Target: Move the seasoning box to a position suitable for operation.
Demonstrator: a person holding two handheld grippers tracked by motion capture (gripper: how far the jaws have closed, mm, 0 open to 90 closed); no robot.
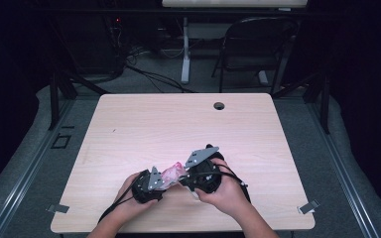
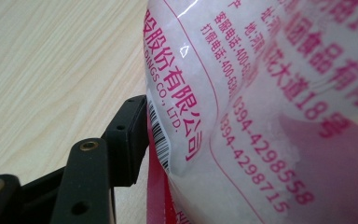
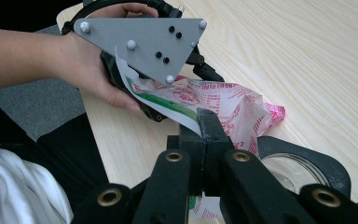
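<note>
A pink and white plastic snack bag (image 1: 171,173) with red print hangs just above the wooden table (image 1: 144,124) near its front edge, stretched between both grippers. My right gripper (image 3: 207,117) is shut on the bag's (image 3: 223,105) white and green edge, its two jaws pressed together. My left gripper (image 1: 163,181), with the grey plate on top, faces it from the left. One black finger (image 2: 126,140) of the left gripper stands beside the bag (image 2: 261,116), which bulges between the jaws and hides the other finger. The jaws stand wide.
A person's hands hold both grippers close together at the table's front middle. A round cable hole (image 1: 219,105) sits near the far edge. Behind the table are a black folding chair (image 1: 258,44) and a desk leg (image 1: 185,54). Metal clips (image 1: 307,207) mark the front corners.
</note>
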